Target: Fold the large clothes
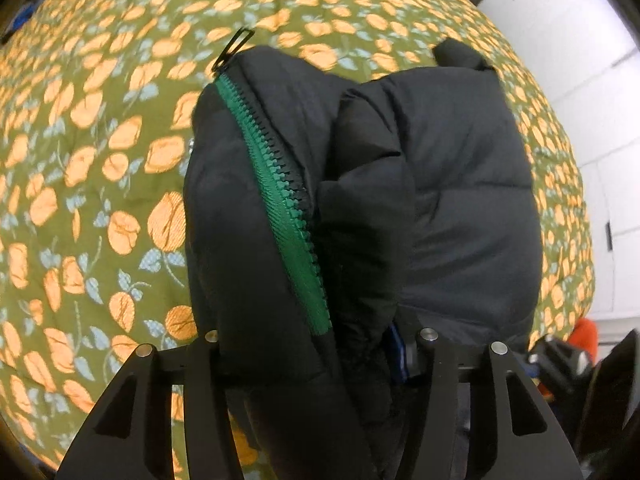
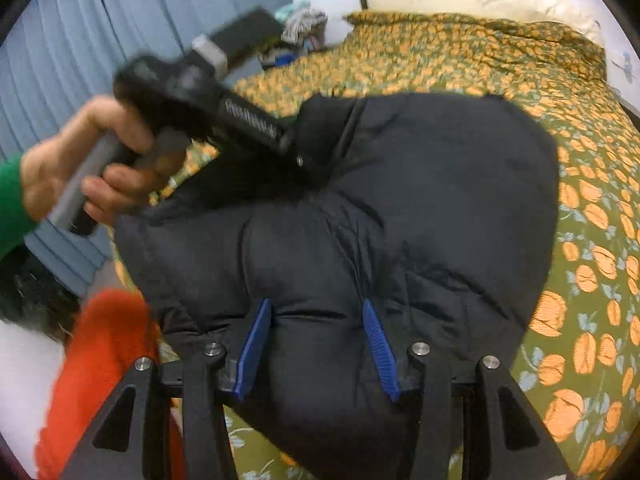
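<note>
A black puffer jacket (image 1: 460, 184) with a green zipper (image 1: 280, 200) lies bunched on the bed. In the left wrist view my left gripper (image 1: 320, 344) is shut on a thick fold of the jacket beside the zipper; the fabric hides its pads. In the right wrist view my right gripper (image 2: 316, 344) has its blue pads (image 2: 256, 340) pressed into a padded section of the jacket (image 2: 400, 208), gripping it. The left gripper (image 2: 298, 156), held by a hand, bites the jacket's far side.
The bed carries a green quilt with orange flowers (image 1: 100, 160), also in the right wrist view (image 2: 580, 240). A red garment (image 2: 104, 360) lies at lower left. Blue curtains (image 2: 120, 8) and a white wall (image 1: 580, 60) border the bed.
</note>
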### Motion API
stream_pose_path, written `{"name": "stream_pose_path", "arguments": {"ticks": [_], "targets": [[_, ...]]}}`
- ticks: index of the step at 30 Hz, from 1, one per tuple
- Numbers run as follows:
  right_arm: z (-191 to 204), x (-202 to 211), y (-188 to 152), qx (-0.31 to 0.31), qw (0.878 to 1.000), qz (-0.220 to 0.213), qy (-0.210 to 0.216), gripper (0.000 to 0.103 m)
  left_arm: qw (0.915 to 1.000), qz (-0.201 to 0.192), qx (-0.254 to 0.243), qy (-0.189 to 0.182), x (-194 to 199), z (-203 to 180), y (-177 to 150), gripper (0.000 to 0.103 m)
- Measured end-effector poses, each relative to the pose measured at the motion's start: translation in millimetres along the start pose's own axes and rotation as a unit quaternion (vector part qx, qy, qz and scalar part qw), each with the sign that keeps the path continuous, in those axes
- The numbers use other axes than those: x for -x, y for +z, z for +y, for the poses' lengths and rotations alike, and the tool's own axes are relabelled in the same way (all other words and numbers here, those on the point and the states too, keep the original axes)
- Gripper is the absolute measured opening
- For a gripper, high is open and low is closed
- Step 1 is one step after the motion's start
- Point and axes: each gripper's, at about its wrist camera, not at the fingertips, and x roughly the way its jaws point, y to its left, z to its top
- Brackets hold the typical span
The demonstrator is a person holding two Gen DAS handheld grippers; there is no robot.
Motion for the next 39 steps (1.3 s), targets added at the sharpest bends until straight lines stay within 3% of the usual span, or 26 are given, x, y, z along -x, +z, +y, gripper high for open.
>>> {"name": "stream_pose_path", "arguments": {"ticks": [8, 11, 16, 19, 23, 26, 29, 31, 36, 39], "targets": [[10.2, -54.9, 7.4, 0.059, 0.997, 0.052, -0.026, 0.049, 0.993, -0.016, 0.1, -0.062, -35.5, 56.8, -7.6, 0.058], [14.9, -53.3, 8.1, 0.065, 0.996, 0.058, -0.036, 0.049, 0.9926, -0.019, 0.099, -0.068, -36.3, 56.2, -10.3, 0.058], [-1.4, -9.0, 40.7, -0.01, 0.997, 0.071, 0.018, 0.047, 0.9926, -0.024, 0.093, -0.074, -34.9, 57.2, -14.0, 0.058], [-35.0, 18.8, 77.9, -0.054, 0.998, 0.036, -0.016, 0.047, 0.9918, -0.025, 0.093, -0.083, -35.5, 61.3, -16.0, 0.058], [-84.7, 17.5, 130.9, -0.096, 0.993, 0.024, -0.062, 0.047, 0.9919, -0.027, 0.091, -0.085, -34.7, 63.0, -16.1, 0.058], [-112.2, -18.0, 157.4, -0.119, 0.988, 0.059, -0.073, 0.046, 0.9916, -0.029, 0.09, -0.087, -34.1, 65.1, -19.9, 0.058], [-133.8, -87.8, 163.2, -0.112, 0.976, 0.165, -0.089, 0.046, 0.9905, -0.028, 0.099, -0.092, -35.6, 69.1, -22.0, 0.058], [-135.3, -112.8, 158.2, -0.089, 0.971, 0.193, -0.107, 0.046, 0.9896, -0.026, 0.106, -0.094, -37.5, 72.6, -21.0, 0.058], [-136.3, -110.7, 156.4, -0.093, 0.972, 0.181, -0.118, 0.046, 0.9909, -0.016, 0.096, -0.092, -34.4, 71.0, -21.2, 0.059], [-117.0, -73.9, 152.1, -0.058, 0.98, 0.147, -0.119, 0.046, 0.9938, -0.003, 0.075, -0.082, -29.4, 65.7, -19.0, 0.059]]}}
